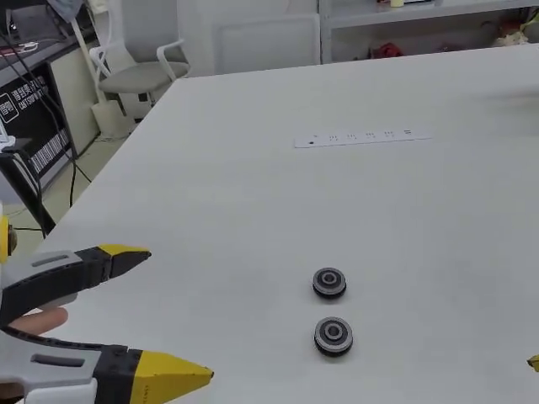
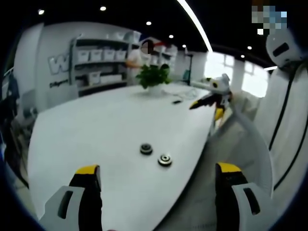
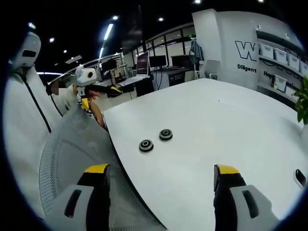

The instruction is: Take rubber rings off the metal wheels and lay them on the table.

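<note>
Head view puts the two metal wheels on the white table (image 1: 253, 194) close to the person's edge, lying flat with their hubs up, one just beyond the other: the near wheel (image 1: 333, 335) and the far wheel (image 1: 329, 283), close together but apart. Each seems to wear its dark rubber ring (image 1: 318, 340) around the rim, so none has been laid on the table yet. The left gripper (image 1: 180, 313) hangs at the lower left, its yellow-tipped jaws wide apart with nothing between them, pointing to the right toward the wheels, which lie ahead of it and a little further out. The right gripper (image 1: 533, 362) shows as a yellow tip at the right edge, well apart from the wheels. By this picture the left one looks the nearer, and the near wheel is the first it would meet. Left gripper view agrees: its gripper (image 2: 157, 170) stands open, with both wheels straight ahead between the jaws, the near wheel (image 2: 164, 160) beside the table edge. Right gripper view has its gripper (image 3: 161, 169) open and empty too, out past the table edge, with the wheels ahead and slightly left. Being round and flat, the wheels offer no long axis; a grasp would likely need to come down over the rim.
</note>
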`<action>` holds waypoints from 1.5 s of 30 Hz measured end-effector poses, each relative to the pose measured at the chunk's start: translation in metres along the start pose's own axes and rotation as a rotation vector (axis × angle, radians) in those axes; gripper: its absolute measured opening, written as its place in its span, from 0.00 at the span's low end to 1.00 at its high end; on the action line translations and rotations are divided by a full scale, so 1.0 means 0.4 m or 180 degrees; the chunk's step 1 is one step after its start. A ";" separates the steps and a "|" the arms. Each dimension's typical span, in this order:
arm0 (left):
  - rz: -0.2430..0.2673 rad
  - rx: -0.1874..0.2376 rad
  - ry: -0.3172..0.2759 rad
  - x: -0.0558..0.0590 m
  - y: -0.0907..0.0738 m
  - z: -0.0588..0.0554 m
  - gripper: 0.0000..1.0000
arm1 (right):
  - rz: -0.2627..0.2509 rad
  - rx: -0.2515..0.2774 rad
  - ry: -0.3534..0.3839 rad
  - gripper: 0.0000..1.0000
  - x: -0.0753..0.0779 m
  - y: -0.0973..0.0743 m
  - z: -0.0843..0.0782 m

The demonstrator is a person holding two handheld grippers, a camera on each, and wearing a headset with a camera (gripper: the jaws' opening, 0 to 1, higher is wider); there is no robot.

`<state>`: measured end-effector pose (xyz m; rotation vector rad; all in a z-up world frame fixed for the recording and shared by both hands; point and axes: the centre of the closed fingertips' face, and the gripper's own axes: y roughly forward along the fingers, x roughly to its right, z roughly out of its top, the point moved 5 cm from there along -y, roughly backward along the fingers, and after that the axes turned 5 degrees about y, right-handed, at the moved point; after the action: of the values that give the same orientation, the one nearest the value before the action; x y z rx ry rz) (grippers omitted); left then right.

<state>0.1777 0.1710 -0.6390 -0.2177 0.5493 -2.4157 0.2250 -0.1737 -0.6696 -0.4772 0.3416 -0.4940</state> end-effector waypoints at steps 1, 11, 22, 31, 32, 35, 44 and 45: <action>-0.0006 0.0009 0.0003 0.000 0.001 0.002 1.00 | 0.0000 0.0005 -0.0007 0.86 0.000 0.000 0.001; -0.0017 0.0053 0.0071 0.001 0.004 0.024 1.00 | -0.0003 0.0035 -0.0064 0.85 -0.004 -0.004 0.018; 0.0024 0.0234 0.0217 -0.024 0.008 0.088 1.00 | -0.0013 0.0194 -0.0200 0.85 0.001 -0.007 0.086; -0.0026 0.0312 0.0398 -0.036 0.030 0.128 0.96 | 0.0049 0.0295 -0.0289 0.85 -0.004 0.013 0.133; -0.0032 0.0325 0.0409 -0.037 0.033 0.133 0.96 | 0.0061 0.0315 -0.0306 0.84 -0.005 0.016 0.141; -0.0060 0.0374 0.0443 -0.040 0.042 0.147 0.96 | 0.0090 0.0344 -0.0326 0.84 -0.007 0.025 0.157; -0.0262 0.0612 0.0523 -0.040 0.077 0.198 0.98 | 0.0206 0.0393 -0.0497 0.83 -0.017 0.057 0.215; -0.0283 0.0619 0.0577 -0.041 0.084 0.206 0.98 | 0.0224 0.0394 -0.0530 0.83 -0.018 0.062 0.223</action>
<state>0.2327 0.1304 -0.5799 0.0621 0.3868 -2.5718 0.2659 -0.1195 -0.6062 -0.3819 0.1661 -0.4015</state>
